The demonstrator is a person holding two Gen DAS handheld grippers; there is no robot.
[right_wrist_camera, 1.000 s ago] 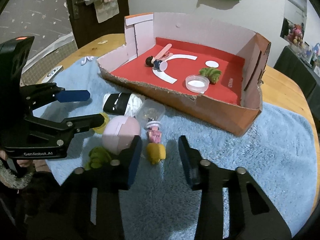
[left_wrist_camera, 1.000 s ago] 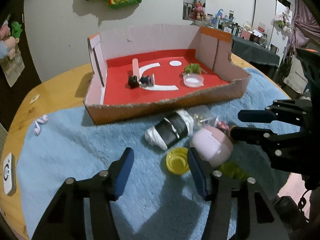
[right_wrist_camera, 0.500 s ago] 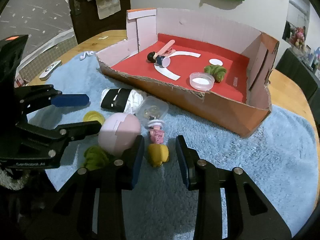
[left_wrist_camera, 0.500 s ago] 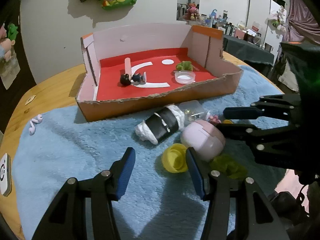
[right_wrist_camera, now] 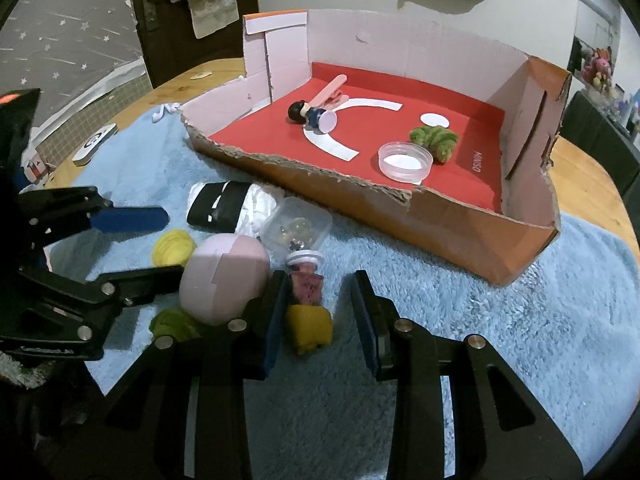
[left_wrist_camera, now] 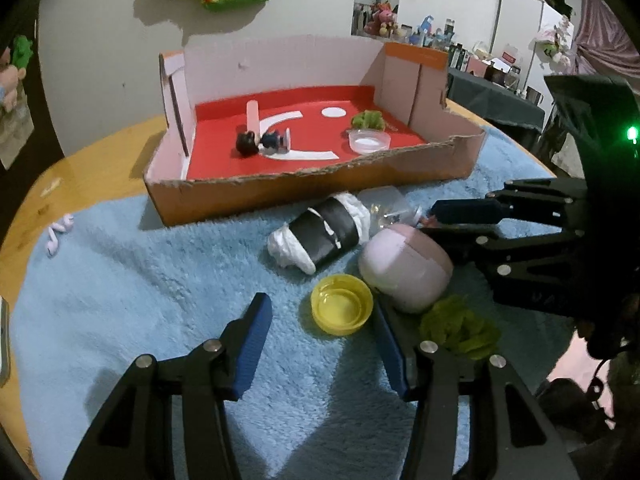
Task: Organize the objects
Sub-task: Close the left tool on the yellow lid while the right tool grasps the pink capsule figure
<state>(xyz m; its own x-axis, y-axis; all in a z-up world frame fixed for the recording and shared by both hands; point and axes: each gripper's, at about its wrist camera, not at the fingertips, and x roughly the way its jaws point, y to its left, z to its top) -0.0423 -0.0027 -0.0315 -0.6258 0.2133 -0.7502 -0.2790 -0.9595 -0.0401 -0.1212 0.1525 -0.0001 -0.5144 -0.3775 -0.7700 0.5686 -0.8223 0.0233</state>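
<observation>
A cardboard box [left_wrist_camera: 460, 156] [right_wrist_camera: 452, 236] with a red floor stands on a blue fleece. In it lie a small doll [right_wrist_camera: 310, 114], a clear lid [right_wrist_camera: 405, 161] and a green pom [right_wrist_camera: 434, 140]. In front of it lie a black-and-white roll [left_wrist_camera: 320, 236], a clear capsule [right_wrist_camera: 298, 226], a pink egg [left_wrist_camera: 404, 264] [right_wrist_camera: 222, 276], a yellow cap [left_wrist_camera: 342, 308], a green tuft [left_wrist_camera: 460, 330] and a pink-and-yellow figure [right_wrist_camera: 308, 308]. My left gripper [left_wrist_camera: 320, 340] is open around the yellow cap's near side. My right gripper [right_wrist_camera: 320, 316] is open around the figure.
White earbuds [left_wrist_camera: 58, 232] lie at the fleece's left edge on the round wooden table [left_wrist_camera: 92, 160]. A white remote [right_wrist_camera: 94, 144] lies on the table beyond the fleece. A door [right_wrist_camera: 188, 20] and cluttered shelves stand behind.
My left gripper has moved forward toward the yellow cap. My right gripper has moved forward so its fingers now flank the pink-and-yellow figure. No object has moved.
</observation>
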